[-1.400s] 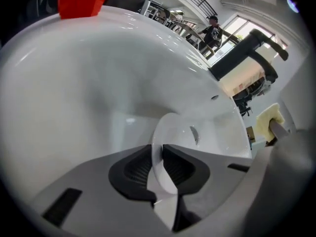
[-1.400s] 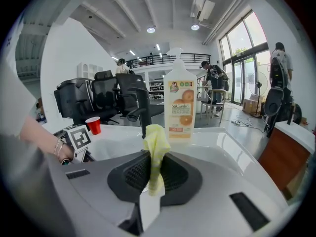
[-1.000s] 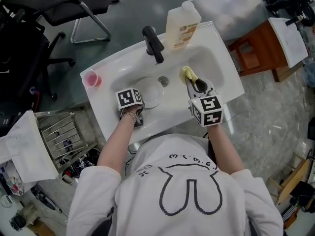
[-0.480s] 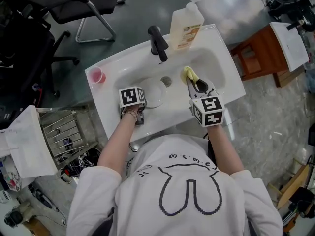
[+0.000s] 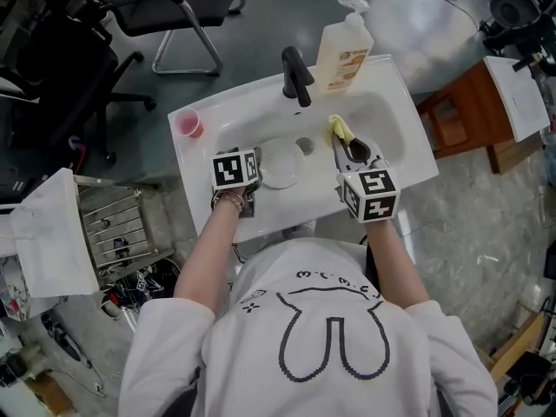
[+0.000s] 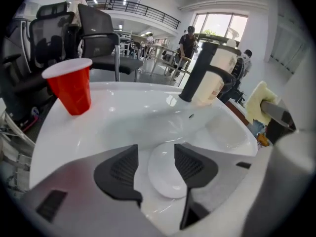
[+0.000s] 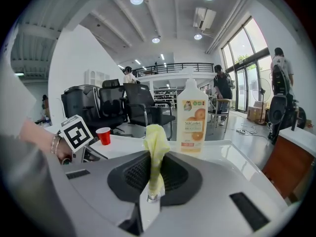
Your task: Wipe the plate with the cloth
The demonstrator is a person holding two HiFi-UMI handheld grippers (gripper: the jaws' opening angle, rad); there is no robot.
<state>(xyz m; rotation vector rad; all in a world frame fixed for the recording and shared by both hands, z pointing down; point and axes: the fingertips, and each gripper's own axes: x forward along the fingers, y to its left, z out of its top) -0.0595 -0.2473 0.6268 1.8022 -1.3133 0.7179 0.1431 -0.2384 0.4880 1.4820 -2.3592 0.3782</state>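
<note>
At the far left of the white sink (image 5: pixel 408 142), a red cup (image 5: pixel 187 125) stands upright on the rim, well apart from the basin's middle. Just right of it and nearer to you, your left gripper (image 5: pixel 252 176) hangs over the near left part of the basin and points down into it. Its jaws are opening, with a clear gap between the dark pads. In the left gripper view the plate (image 6: pixel 165 174) shows through that gap, but the pads of the left gripper (image 6: pixel 156 149) do not press on it. The plate (image 5: pixel 280 163) is small, white and round, and lies flat on the basin floor just beside the drain. Behind it, at the far rim, the black faucet (image 5: pixel 297 75) leans over the basin. The soap bottle (image 5: pixel 343 55) with its orange label stands just to the right of the faucet. Further right, your right gripper (image 5: pixel 347 146) is above the right half of the basin, its jaws clamped on the yellow cloth (image 5: pixel 340 129). In the right gripper view the cloth (image 7: pixel 156 154) rises in a narrow fold from between the closed pads of the right gripper (image 7: pixel 154 174), apart from the plate.
</note>
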